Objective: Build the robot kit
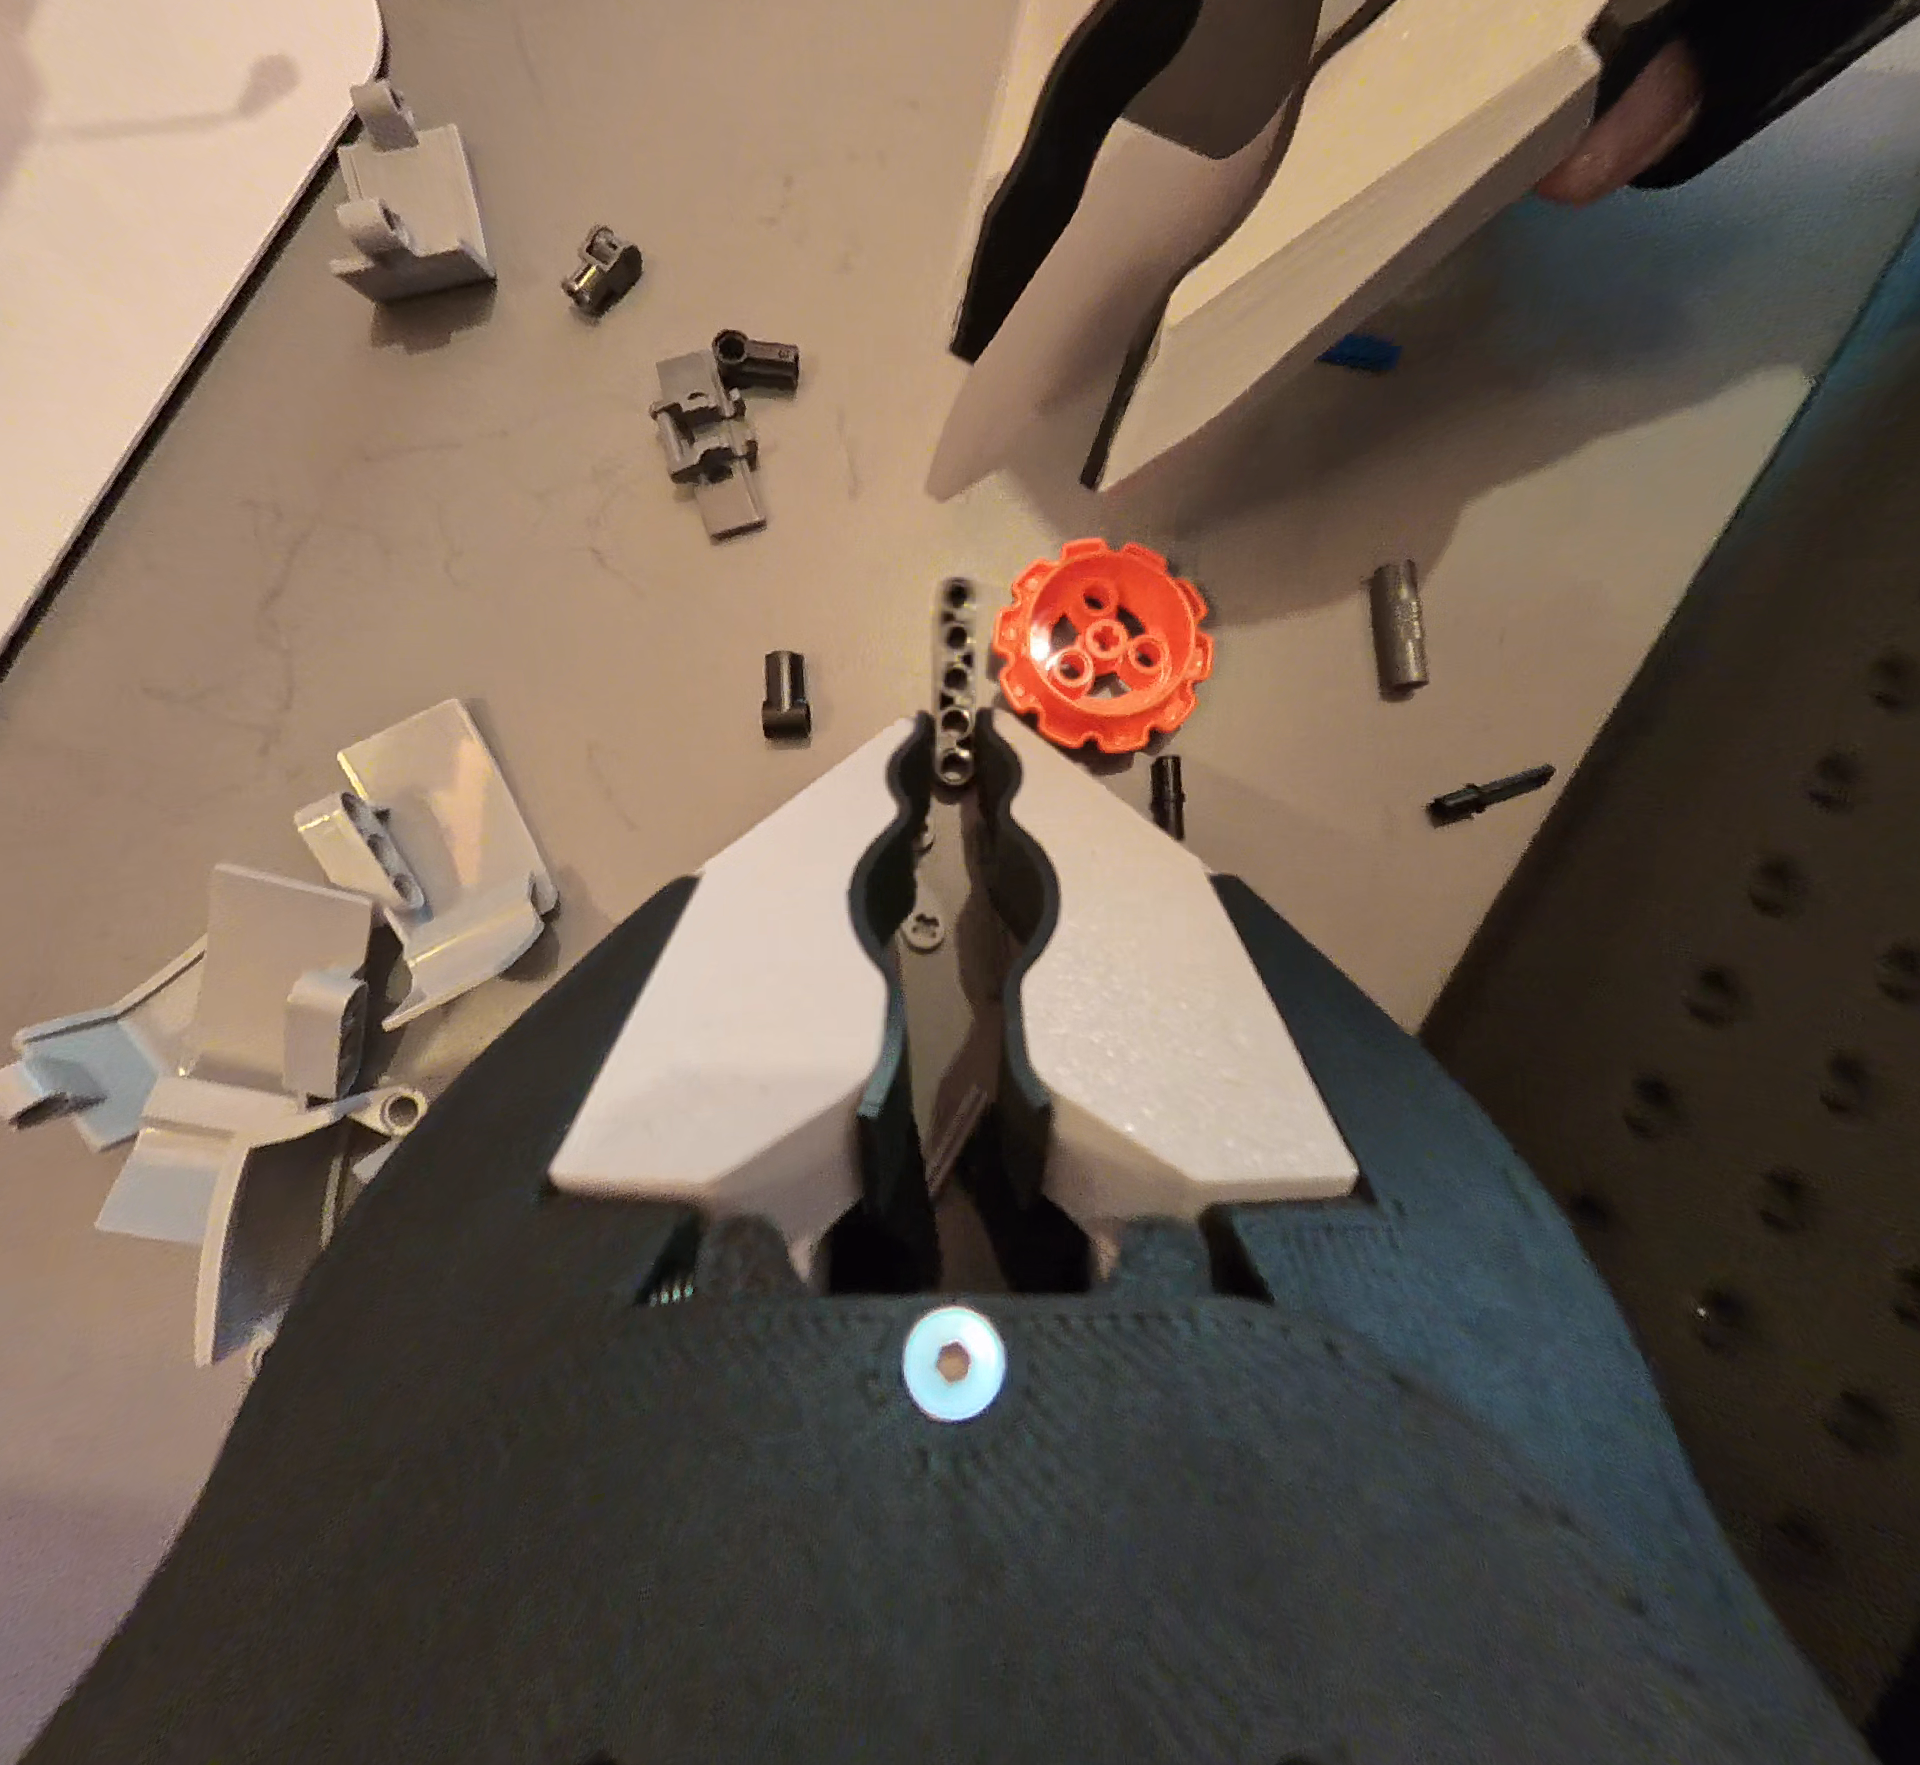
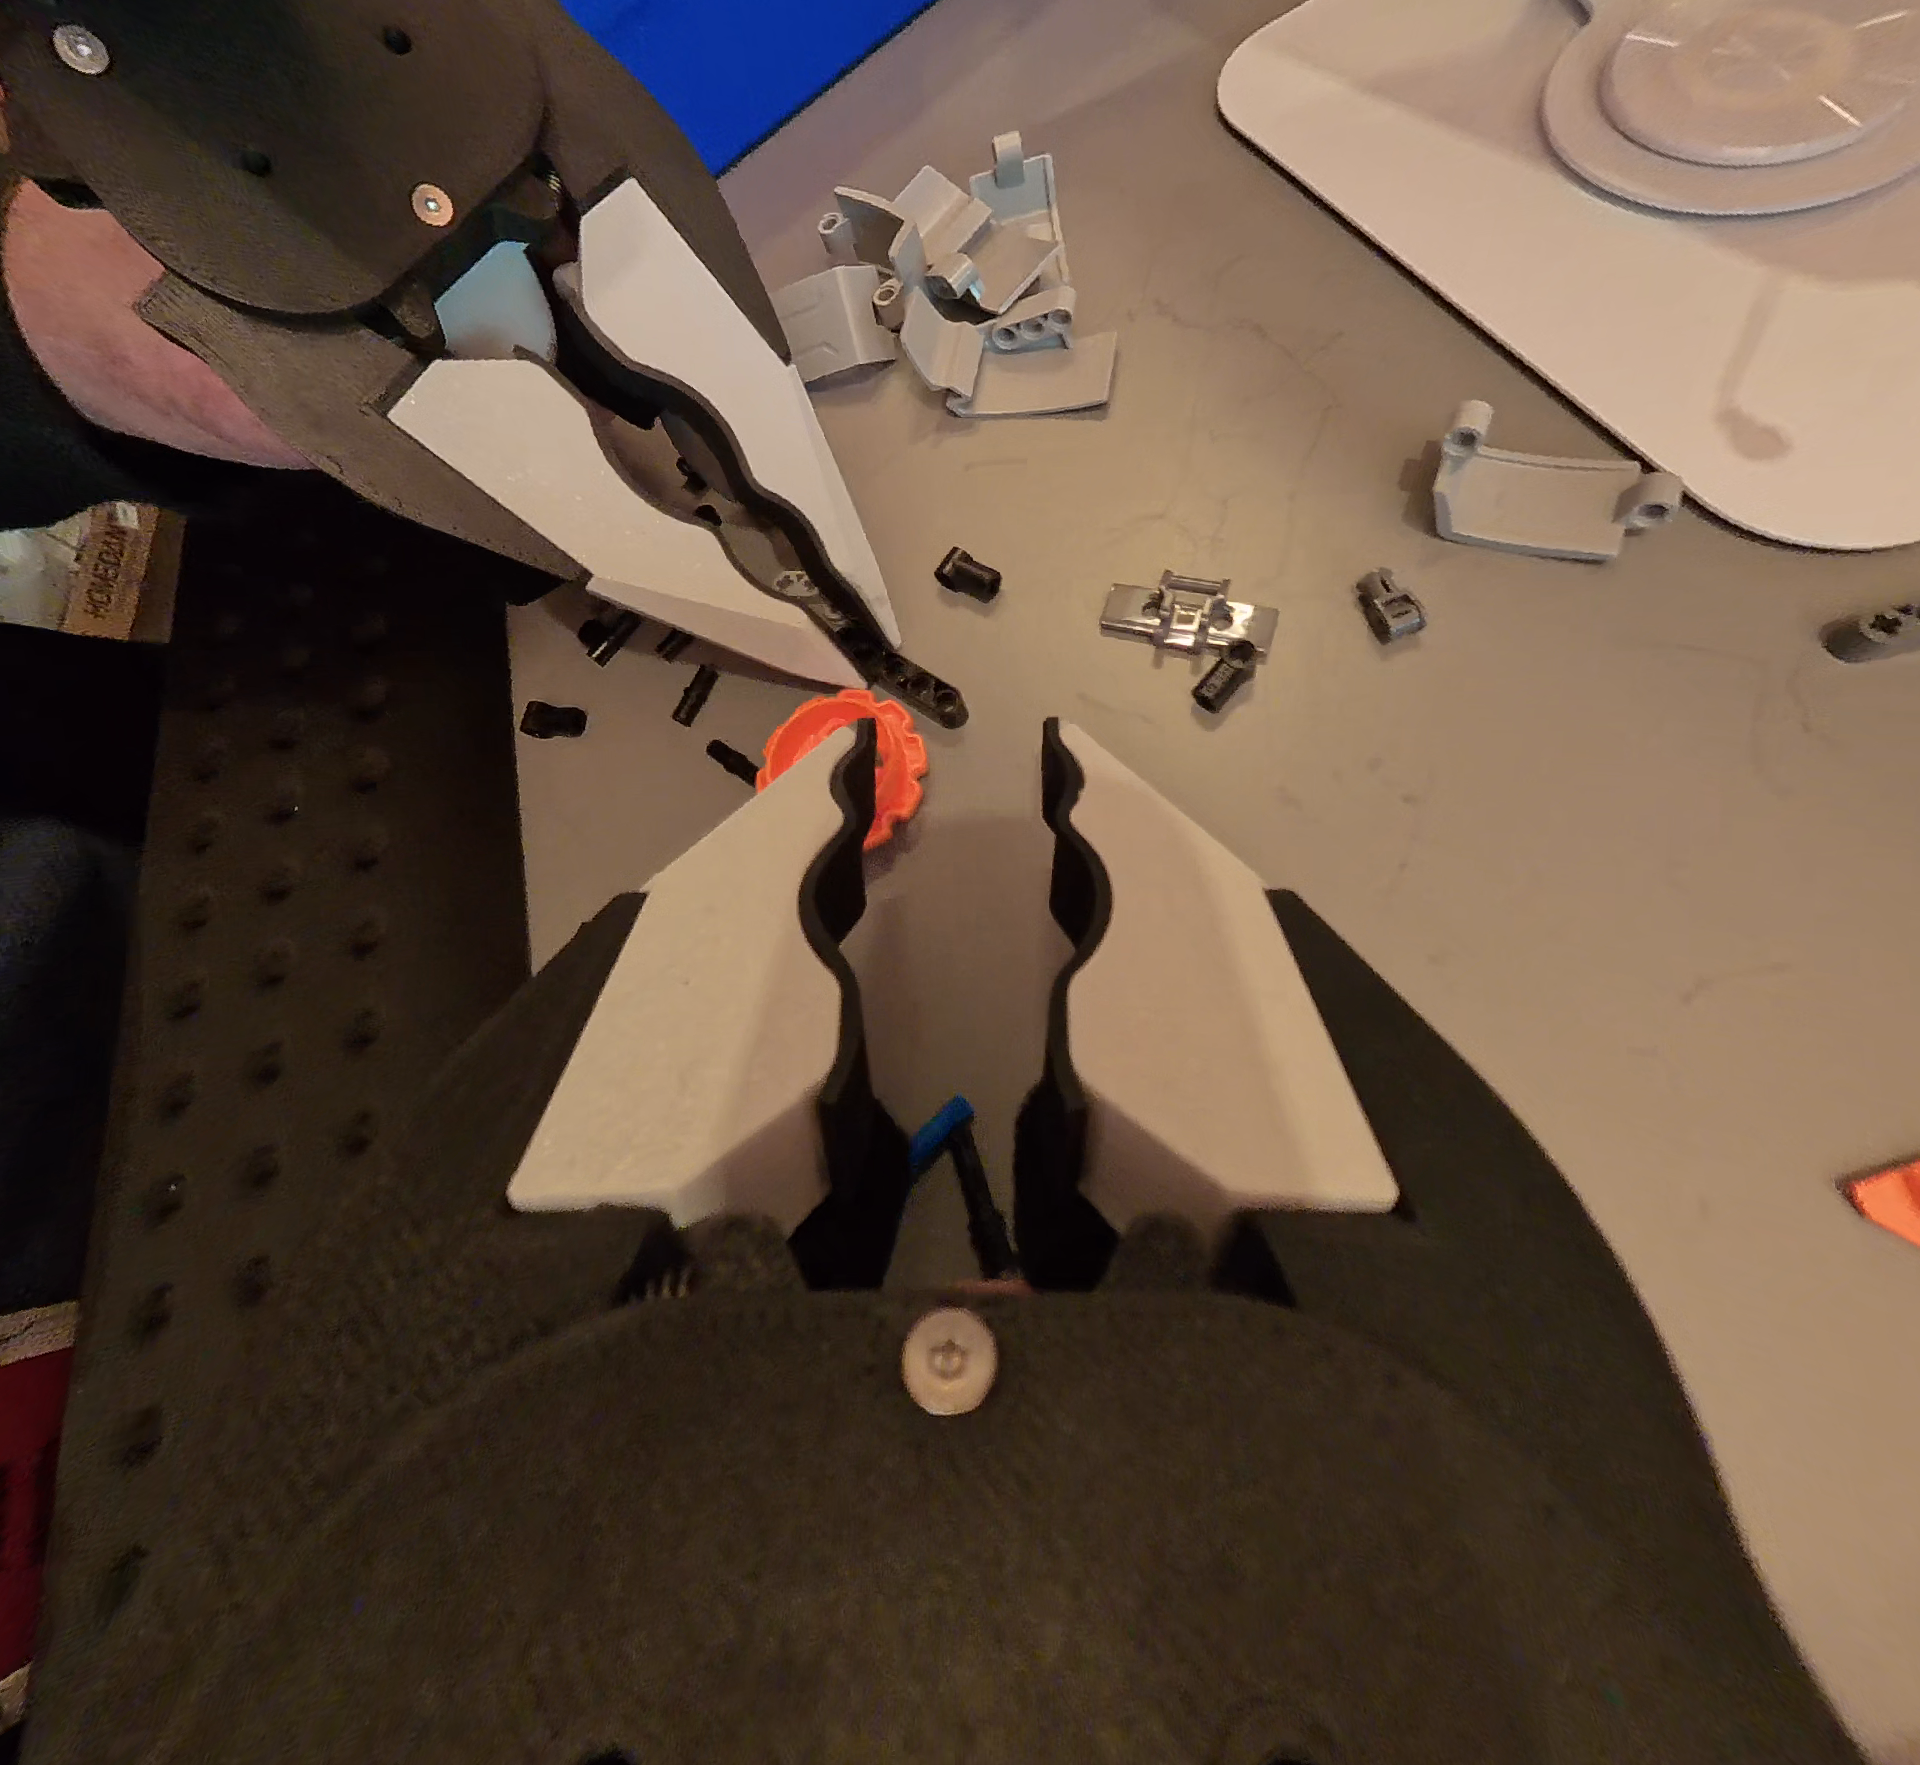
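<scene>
Gripping a dark perforated beam (image 1: 957, 676), the left hand-held gripper (image 1: 954, 728) has its jaws clenched on the part, whose holed end projects beyond the fingertips. Landmark for all positions: the orange toothed wheel (image 1: 1103, 643) lying flat on the grey bench (image 1: 623, 1).

The beam's free end sits just beside the wheel, on the side toward the grey parts; contact cannot be confirmed. The right hand-held gripper (image 2: 951, 739) is released, jaws well apart and holding nothing. Its left fingertip (image 2: 847, 749) overlaps the wheel in the right wrist view; whether it touches cannot be told. In the left wrist view this gripper hangs just beyond the wheel.

Loose items around the wheel:
- a short black connector (image 1: 785, 694), near, beyond the beam;
- a black pin (image 1: 1168, 790), just beside the wheel's near edge;
- a grey tube (image 1: 1397, 624), near, on the side toward the dark perforated mat (image 1: 1714, 988);
- a grey bracket piece (image 1: 707, 437), farther off;
- a heap of light grey panels (image 1: 312, 988), well apart;
- a white base plate (image 1: 156, 157), well apart, past the panels.
</scene>
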A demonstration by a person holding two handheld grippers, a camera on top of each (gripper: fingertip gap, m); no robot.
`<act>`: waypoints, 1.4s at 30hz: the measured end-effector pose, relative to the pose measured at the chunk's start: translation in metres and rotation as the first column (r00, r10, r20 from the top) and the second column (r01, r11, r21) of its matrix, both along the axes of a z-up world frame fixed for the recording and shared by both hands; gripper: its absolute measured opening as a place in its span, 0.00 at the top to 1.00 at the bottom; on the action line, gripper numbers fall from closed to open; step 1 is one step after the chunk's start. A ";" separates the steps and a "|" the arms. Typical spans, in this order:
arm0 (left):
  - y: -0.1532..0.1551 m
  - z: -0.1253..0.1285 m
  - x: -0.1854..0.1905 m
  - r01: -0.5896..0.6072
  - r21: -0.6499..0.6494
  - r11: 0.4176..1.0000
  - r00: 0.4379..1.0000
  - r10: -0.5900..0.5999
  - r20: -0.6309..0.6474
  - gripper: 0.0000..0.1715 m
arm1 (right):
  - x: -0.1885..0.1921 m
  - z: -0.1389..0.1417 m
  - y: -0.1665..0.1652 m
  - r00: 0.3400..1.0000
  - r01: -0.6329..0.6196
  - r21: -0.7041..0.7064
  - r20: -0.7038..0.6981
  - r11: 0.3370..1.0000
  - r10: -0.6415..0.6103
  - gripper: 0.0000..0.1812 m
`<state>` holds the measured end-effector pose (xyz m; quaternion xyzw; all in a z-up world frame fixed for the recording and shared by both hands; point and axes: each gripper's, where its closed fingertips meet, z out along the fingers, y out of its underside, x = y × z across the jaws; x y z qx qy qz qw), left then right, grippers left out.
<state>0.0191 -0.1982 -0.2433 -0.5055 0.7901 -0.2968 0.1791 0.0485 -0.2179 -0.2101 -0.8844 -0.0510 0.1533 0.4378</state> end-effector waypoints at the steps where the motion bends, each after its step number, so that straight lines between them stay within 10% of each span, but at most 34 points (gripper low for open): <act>1: -0.001 0.000 0.001 0.003 0.003 1.000 1.000 -0.003 0.005 0.96 | 0.002 0.000 -0.001 1.000 0.008 0.002 -0.004 1.000 -0.008 0.84; 24: -0.030 0.065 0.009 0.261 0.110 0.959 0.956 -0.273 0.111 0.96 | -0.015 0.035 -0.012 0.952 -0.217 0.067 0.235 0.974 0.196 0.92; 42: -0.047 0.066 0.008 0.337 0.115 0.935 0.931 -0.349 0.110 0.96 | -0.017 0.044 -0.025 0.968 -0.184 0.118 0.195 0.976 0.159 0.98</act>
